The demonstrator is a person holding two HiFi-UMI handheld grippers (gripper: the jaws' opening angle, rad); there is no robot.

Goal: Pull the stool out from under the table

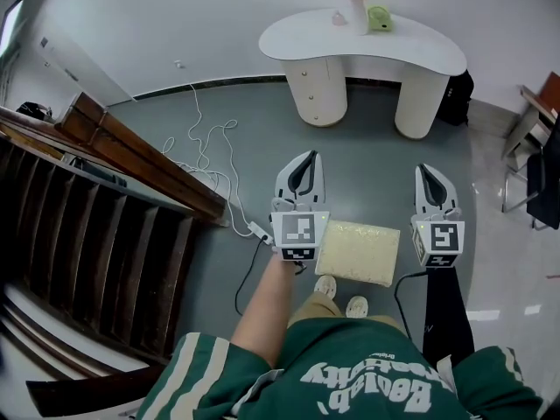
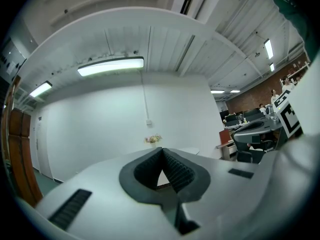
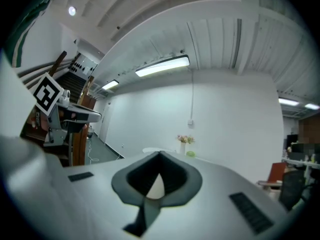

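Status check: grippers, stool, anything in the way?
Both shut, empty: left gripper, right gripper. Stool stands at the person's feet, well clear of the table. Nothing in the way; white cable lies off left.

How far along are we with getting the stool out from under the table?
Done, it seems: the cream-topped stool stands by the person's feet, well clear of the white table. In hand: nothing. The left tongs and right tongs are both shut and empty, flanking it in the head view. Left: nothing obvious.
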